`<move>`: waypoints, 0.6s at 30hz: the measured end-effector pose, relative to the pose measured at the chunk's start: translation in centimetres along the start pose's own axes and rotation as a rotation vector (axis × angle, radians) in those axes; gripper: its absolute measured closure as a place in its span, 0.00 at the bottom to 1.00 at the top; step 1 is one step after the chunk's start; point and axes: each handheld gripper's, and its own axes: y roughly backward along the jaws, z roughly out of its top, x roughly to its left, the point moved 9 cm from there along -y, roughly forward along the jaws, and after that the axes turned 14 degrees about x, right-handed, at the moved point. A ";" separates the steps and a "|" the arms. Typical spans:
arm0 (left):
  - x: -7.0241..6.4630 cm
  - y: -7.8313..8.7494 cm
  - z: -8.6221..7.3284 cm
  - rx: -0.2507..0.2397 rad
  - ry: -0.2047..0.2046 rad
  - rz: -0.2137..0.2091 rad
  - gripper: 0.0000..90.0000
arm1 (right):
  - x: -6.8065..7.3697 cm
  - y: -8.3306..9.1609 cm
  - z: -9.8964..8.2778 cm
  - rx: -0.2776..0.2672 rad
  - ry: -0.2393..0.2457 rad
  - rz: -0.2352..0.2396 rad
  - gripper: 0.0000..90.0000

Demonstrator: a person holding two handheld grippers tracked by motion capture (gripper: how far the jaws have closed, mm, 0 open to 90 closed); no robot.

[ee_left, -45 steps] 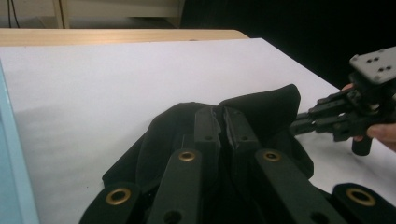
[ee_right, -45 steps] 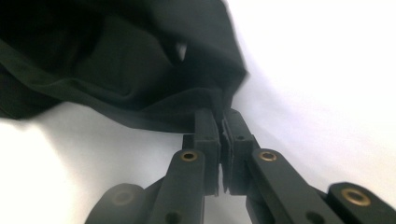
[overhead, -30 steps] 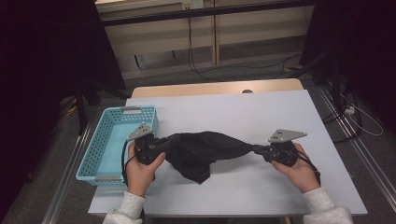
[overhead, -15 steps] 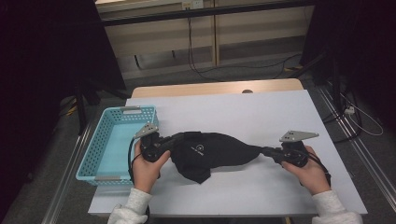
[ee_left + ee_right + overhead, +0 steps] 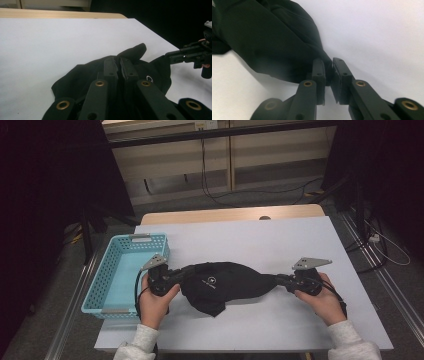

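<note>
Black garment (image 5: pixel 225 282) now stretched flatter, blue basket (image 5: pixel 112 277) just left, white table (image 5: pixel 260 240).

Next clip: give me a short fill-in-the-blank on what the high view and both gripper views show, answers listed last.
1. The black garment lies stretched between the left gripper and the ____ gripper.
2. The basket at the table's left edge is light ____.
3. The small logo on the garment is ____.
4. The table top is ____.

Missing words: right; blue; white; white
</note>
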 end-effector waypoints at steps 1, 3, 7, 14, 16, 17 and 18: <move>-0.1 -0.2 -0.1 0.006 -0.001 -0.004 0.94 | 0.0 0.1 0.1 -0.005 0.002 -0.009 0.80; -0.3 -0.4 -0.1 0.012 -0.002 -0.010 0.94 | 0.3 0.2 0.4 -0.015 0.014 -0.018 0.74; -0.7 -0.8 -0.3 0.029 -0.010 -0.017 0.94 | 1.3 0.3 1.1 -0.039 0.020 0.002 0.66; -2.0 -2.0 -0.9 0.067 -0.036 -0.037 0.94 | 5.4 -0.2 3.6 -0.092 0.060 0.073 0.58; -2.2 -2.2 -1.0 0.073 -0.040 -0.038 0.94 | 6.1 -0.5 3.8 -0.088 0.070 0.088 0.59; -2.4 -2.4 -1.1 0.077 -0.043 -0.040 0.94 | 7.5 -1.3 3.8 -0.064 0.107 0.102 0.59; -2.4 -2.4 -1.1 0.077 -0.043 -0.040 0.94 | 7.5 -1.3 3.8 -0.064 0.107 0.102 0.59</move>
